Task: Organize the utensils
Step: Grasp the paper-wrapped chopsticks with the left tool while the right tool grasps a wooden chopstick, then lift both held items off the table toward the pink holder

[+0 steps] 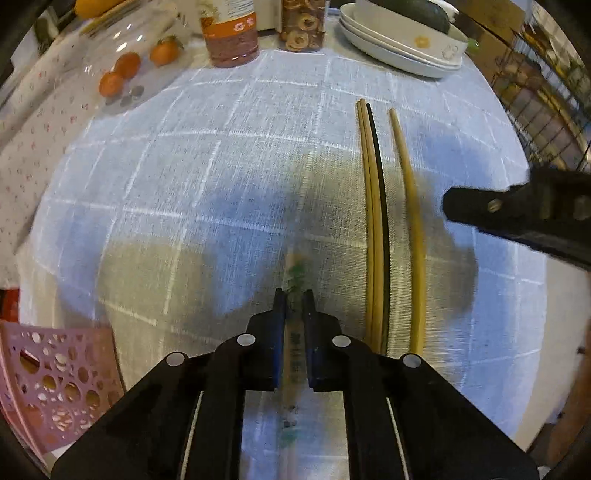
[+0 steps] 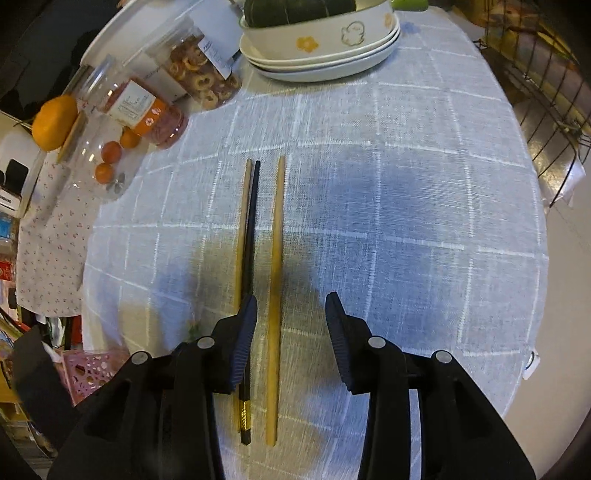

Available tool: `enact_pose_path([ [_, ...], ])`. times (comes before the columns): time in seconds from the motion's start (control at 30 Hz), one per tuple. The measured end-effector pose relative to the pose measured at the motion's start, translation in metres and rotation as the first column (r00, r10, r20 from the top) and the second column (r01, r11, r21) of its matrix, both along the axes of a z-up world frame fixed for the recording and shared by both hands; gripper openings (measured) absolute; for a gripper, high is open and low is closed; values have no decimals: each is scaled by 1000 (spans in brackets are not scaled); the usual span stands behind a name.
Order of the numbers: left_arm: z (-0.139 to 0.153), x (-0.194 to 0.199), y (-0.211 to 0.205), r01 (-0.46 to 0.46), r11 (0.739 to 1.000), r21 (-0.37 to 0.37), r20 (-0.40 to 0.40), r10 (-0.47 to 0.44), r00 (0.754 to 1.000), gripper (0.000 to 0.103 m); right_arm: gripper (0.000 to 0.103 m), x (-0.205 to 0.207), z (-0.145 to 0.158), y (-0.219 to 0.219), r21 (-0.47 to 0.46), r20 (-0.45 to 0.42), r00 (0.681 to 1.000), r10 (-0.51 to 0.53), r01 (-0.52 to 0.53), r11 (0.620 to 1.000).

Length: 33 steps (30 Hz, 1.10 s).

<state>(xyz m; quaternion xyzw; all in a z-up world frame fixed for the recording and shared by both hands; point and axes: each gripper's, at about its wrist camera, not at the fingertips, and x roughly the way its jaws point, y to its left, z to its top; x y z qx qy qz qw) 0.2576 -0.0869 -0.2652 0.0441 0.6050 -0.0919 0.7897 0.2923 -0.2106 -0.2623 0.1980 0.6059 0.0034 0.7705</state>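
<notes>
Bench draped in a pale blue cloth (image 2: pixel 406 184) crossed by white lines. At its far edge, stacked white plates (image 2: pixel 325 62) under a flower-printed bowl (image 2: pixel 332 35) holding a dark green squash (image 2: pixel 295 11). Beside these, a clear jar of dried fruit rings (image 2: pixel 195 79) and an orange-labelled jar (image 2: pixel 147 114) with reddish contents. Further left, small oranges (image 1: pixel 125 70) behind clear plastic. Near the bench's close corner, a pink perforated basket (image 1: pixel 48 376). Off to the right, a wire rack (image 2: pixel 546 122).

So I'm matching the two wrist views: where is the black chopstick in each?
Left wrist: black chopstick runs up the right of centre, against two tan ones.
Right wrist: black chopstick left of centre, passing under the right gripper.
Shared landmark: stacked white dishes at the top.
</notes>
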Motion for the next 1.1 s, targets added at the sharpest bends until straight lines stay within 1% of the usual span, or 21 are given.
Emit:
enact_pose_path([
  [0.1, 14, -3, 7, -15, 999, -41, 31, 16, 999, 8, 38, 8, -8, 1, -4, 1, 1000, 4, -4, 1000],
  [0.17, 31, -8, 9, -13, 996, -85, 61, 18, 998, 8, 36, 13, -12, 5, -26, -9, 1000, 16, -16, 1000],
  [0.23, 46, -9, 12, -11, 993, -119, 87, 21, 996, 8, 33, 19, -14, 12, -29, -11, 999, 48, -48, 998],
  [0.3, 63, -13, 16, -8, 990, -144, 123, 26, 992, 8, 32, 24, -13, 19, -44, -3, 997, 80, -80, 996],
  [0.37, 77, -14, 19, -1, 989, -148, 166, 26, 986, 8, 26, 27, -15, 24, -53, -5, 993, 117, -117, 992],
  [0.4, 82, -15, 20, 5, 988, -152, 183, 23, 983, 8, 23, 27, -19, 27, -63, -25, 992, 124, -125, 990],
  [0.43, 88, -17, 21, 12, 987, -163, 201, 21, 979, 8, 18, 25, -21, 28, -79, -33, 992, 124, -126, 989],
  [0.47, 92, -21, 20, 15, 985, -173, 212, 22, 977, 8, 9, 25, -21, 31, -98, -27, 991, 132, -134, 986],
  [0.53, 100, -25, 21, 17, 981, -192, 227, 28, 973, 8, 7, 24, -21, 32, -66, -33, 990, 135, -137, 988],
  [0.57, 104, -28, 26, 15, 980, -200, 231, 32, 972, 8, 7, 24, -17, 30, -56, -20, 991, 129, -130, 990],
  [0.67, 115, -33, 31, 10, 974, -225, 255, 49, 966, 8, 7, 22, 9, 25, -59, 53, 991, 124, -121, 991],
  [0.77, 124, -33, 37, 15, 969, -245, 280, 56, 958, 8, 7, 18, 26, 21, -65, 108, 987, 121, -114, 991],
  [0.87, 142, -39, 47, 21, 964, -265, 323, 68, 944, 8, 7, 15, 40, 27, -71, 161, 980, 118, -107, 992],
  [0.93, 152, -44, 54, 22, 962, -274, 353, 79, 932, 8, 7, 10, 57, 27, -61, 223, 968, 119, -108, 992],
  [0.97, 161, -47, 59, 25, 959, -284, 379, 88, 921, 8, 7, 9, 65, 29, -58, 255, 959, 123, -112, 992],
  [1.07, 177, -53, 74, 29, 948, -317, 424, 114, 898, 8, 7, 2, 91, 42, -53, 350, 926, 138, -127, 990],
  [1.1, 184, -56, 83, 28, 944, -328, 447, 129, 885, 8, 7, -1, 99, 48, -52, 384, 912, 145, -136, 989],
])
